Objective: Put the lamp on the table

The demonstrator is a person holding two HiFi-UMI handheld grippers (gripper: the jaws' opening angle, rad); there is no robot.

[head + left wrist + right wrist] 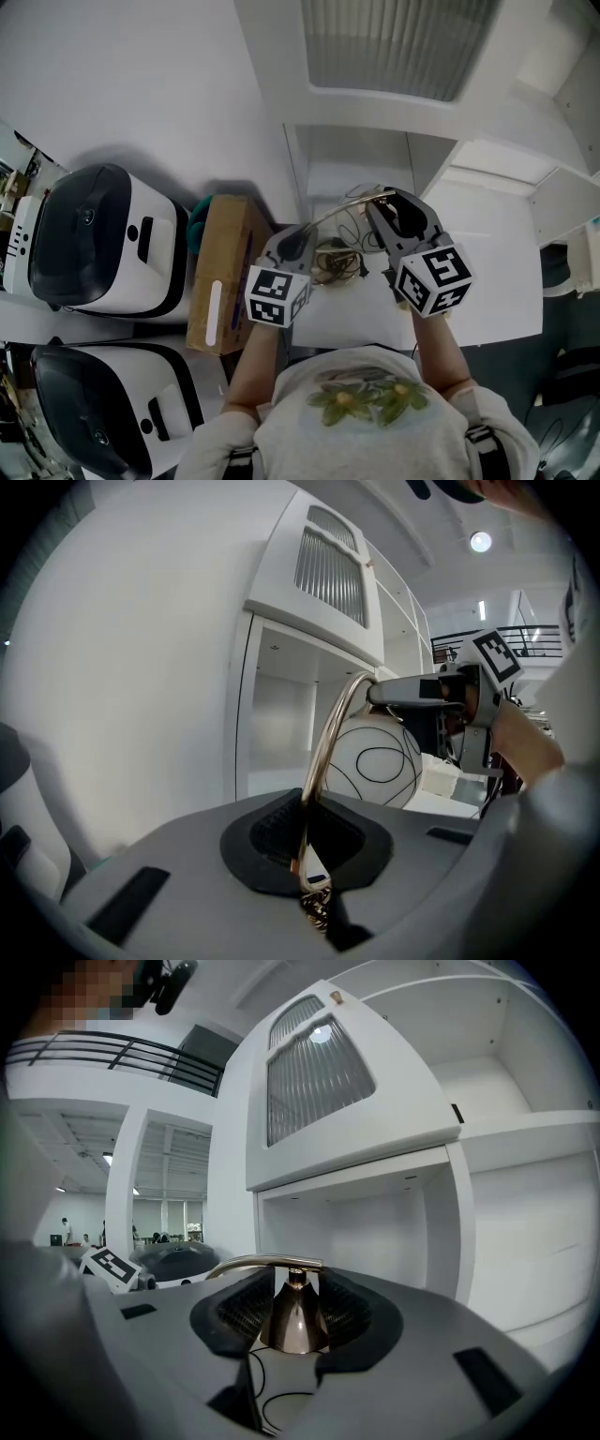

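The lamp has a curved brass arm (330, 747), a bronze cone fitting (293, 1321) and a white globe (377, 761) with thin black lines. My left gripper (309, 855) is shut on the lower part of the brass arm. My right gripper (293, 1312) holds the lamp at the cone, whose sides touch both pads, just above the globe. In the head view the left gripper (298, 242) and right gripper (389, 211) hold the lamp above the white table (492, 239), with the arm (349, 206) spanning between them. The globe is hidden there.
A tangle of cord (337, 258) lies on the table under the grippers. A cardboard box (225, 272) stands to the left, beside two white and black machines (94, 239) (94, 412). White open shelves and a ribbed cabinet door (394, 42) rise behind the table.
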